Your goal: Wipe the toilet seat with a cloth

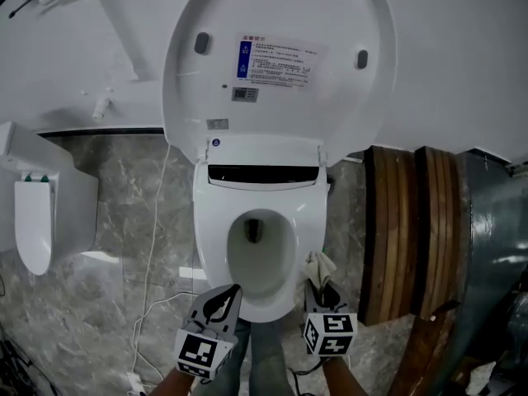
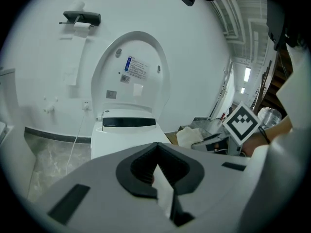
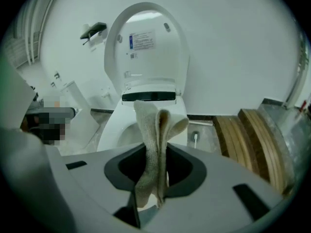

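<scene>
At the near right rim of the seat (image 1: 211,239), a beige cloth (image 1: 318,267) sticks up bunched from the right hand-held gripper (image 1: 322,287). Its jaws are clenched on the cloth's folded middle. Whether the cloth touches the seat cannot be told from above.

The left hand-held gripper (image 1: 226,297) hangs by the near left rim, its jaws pressed together on nothing. The lid (image 1: 276,56) stands raised against the far wall, leaving the whole ring bare and, by the look of it, not yet wiped.

The stroke would likely go best with the free end of the cloth laid flat on the ring, not dabbed with its tip. It could then be drawn round the ring with a firm pinch, kept clear of the bowl (image 1: 261,250). The idle left hand-held gripper is best kept off the path.

Wooden planks (image 1: 404,246) lean at right. A white fixture (image 1: 41,213) stands at left on the marble floor (image 1: 124,221).
</scene>
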`<action>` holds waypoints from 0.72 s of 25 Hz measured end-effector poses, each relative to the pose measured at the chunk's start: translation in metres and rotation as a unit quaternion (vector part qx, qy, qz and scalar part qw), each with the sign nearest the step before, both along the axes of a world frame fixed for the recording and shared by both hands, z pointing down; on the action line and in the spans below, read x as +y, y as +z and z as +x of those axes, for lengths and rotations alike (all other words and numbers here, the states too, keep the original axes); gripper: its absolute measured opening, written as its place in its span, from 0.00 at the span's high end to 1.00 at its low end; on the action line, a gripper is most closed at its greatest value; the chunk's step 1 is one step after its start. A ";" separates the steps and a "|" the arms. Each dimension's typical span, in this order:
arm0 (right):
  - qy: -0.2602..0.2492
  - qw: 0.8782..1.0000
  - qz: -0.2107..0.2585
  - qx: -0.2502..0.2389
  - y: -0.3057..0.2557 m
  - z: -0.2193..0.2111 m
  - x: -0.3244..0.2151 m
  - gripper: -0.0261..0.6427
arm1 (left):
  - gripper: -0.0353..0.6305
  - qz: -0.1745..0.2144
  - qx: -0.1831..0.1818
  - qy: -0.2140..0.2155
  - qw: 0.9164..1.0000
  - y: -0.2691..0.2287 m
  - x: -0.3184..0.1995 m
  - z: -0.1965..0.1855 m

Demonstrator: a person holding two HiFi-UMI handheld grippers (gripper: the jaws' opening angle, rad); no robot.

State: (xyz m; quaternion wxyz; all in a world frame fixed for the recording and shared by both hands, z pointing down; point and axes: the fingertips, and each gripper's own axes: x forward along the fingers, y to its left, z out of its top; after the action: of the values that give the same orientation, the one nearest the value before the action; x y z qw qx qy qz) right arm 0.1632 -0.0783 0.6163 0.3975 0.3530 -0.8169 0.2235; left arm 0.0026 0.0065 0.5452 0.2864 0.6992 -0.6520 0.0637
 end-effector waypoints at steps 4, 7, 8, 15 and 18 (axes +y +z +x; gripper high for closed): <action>-0.093 0.994 0.037 0.052 0.013 -0.017 -0.043 0.82 | 0.93 0.000 0.009 -0.025 1.000 -0.005 -0.010 -0.009; -0.191 0.970 0.093 0.115 0.016 -0.035 -0.079 0.82 | 0.93 -0.004 0.004 -0.045 0.999 -0.007 -0.018 -0.018; -0.228 0.957 0.115 0.138 0.019 -0.042 -0.090 0.82 | 0.93 -0.004 0.001 -0.052 0.999 -0.008 -0.021 -0.020; -0.419 0.859 0.191 0.224 0.051 -0.085 -0.129 0.82 | 0.93 -0.011 0.003 -0.099 0.995 0.001 -0.033 -0.024; -0.460 0.823 0.224 0.246 0.059 -0.096 -0.139 0.82 | 0.93 -0.016 0.010 -0.117 0.993 0.007 -0.032 -0.023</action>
State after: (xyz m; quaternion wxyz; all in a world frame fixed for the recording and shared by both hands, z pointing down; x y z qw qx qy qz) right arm 0.0667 -0.2175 0.6748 0.5519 0.0588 -0.7872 -0.2689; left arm -0.0206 -0.0256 0.5521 0.3092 0.6140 -0.7255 0.0329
